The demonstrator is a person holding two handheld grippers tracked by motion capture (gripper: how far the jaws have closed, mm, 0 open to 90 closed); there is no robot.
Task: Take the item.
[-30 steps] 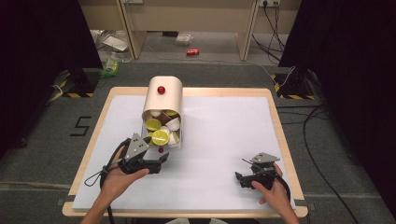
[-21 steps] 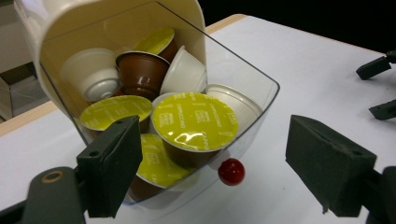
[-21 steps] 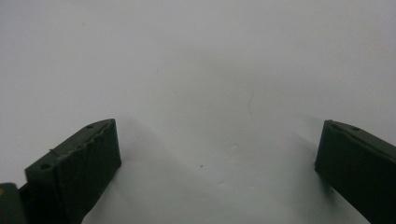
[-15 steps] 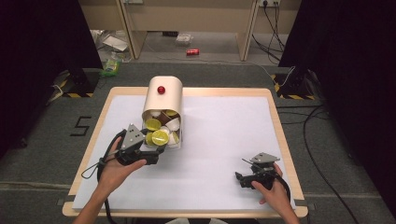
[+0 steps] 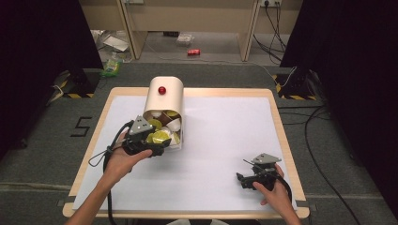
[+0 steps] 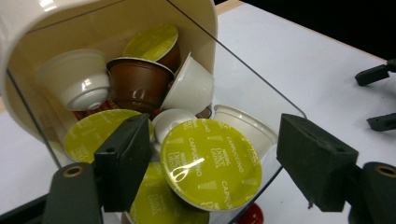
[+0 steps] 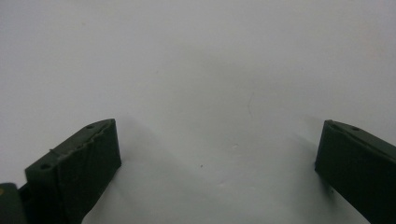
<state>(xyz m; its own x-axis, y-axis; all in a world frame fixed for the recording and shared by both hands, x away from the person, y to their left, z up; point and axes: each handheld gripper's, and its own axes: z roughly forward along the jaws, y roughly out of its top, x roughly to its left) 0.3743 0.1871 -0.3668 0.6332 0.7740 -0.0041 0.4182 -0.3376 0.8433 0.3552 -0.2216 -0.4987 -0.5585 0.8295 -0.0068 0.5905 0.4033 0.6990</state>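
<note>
Yellow-green foil tops a capsule (image 6: 210, 161) lying between the spread jaws of the left gripper (image 6: 212, 170), at the mouth of a tipped cream container (image 5: 165, 101) holding brown and white capsules, while the right gripper (image 5: 240, 178) rests gaping on the white table (image 5: 225, 136).

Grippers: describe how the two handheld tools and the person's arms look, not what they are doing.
Both are black. The left gripper and right gripper each carry a grey three-cornered plate on top and trail a black cable. The jaws are thick, blocky black pads; screw holes show near the right one's pad edges, brass-coloured ones at the base of the left one's jaws. The forearms are bare, no sleeves in view.
</note>
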